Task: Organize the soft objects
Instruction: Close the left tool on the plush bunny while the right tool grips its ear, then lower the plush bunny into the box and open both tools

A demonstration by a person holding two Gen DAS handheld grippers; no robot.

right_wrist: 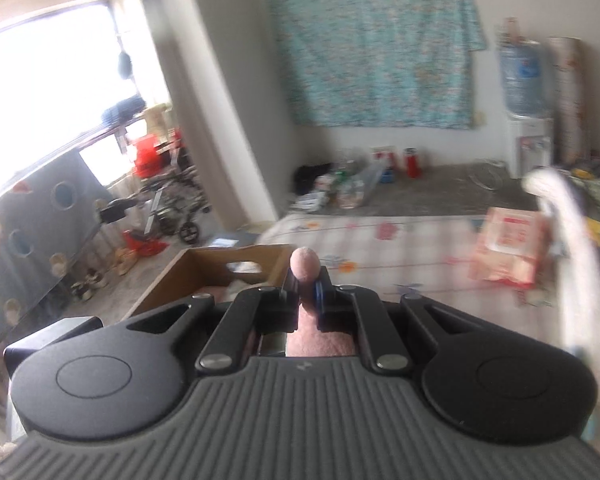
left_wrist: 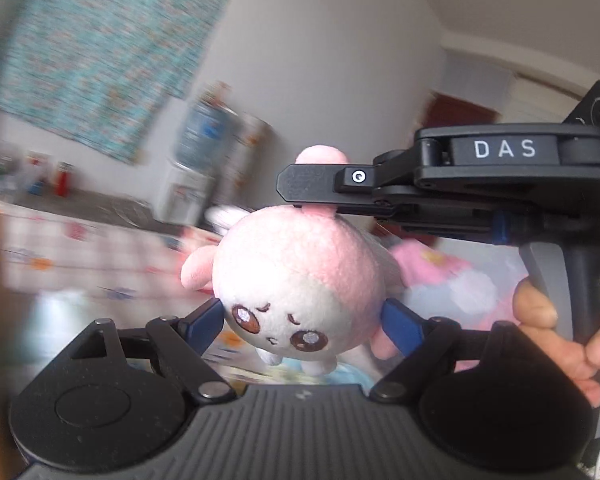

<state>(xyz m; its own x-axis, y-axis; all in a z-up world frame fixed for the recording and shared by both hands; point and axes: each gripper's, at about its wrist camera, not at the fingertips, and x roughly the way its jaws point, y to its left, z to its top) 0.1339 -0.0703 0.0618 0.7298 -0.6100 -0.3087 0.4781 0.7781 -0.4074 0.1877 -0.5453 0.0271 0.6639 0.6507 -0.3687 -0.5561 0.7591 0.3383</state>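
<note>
Two grippers over my checked bedspread (right_wrist: 420, 240), teal cloth (right_wrist: 376, 48) on the wall: right gripper (left_wrist: 300, 192) level, pinching the pink plush (left_wrist: 300, 280) by its ear; left gripper (left_wrist: 304, 320) spread, not pressing it.

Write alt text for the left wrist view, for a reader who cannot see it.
A pink and white plush toy hangs upside down, pinched by one ear in the shut right gripper, which a hand holds from the right. The left gripper stands open around its face. Behind lie a blurred checked bed cover and a turquoise wall cloth.
</note>
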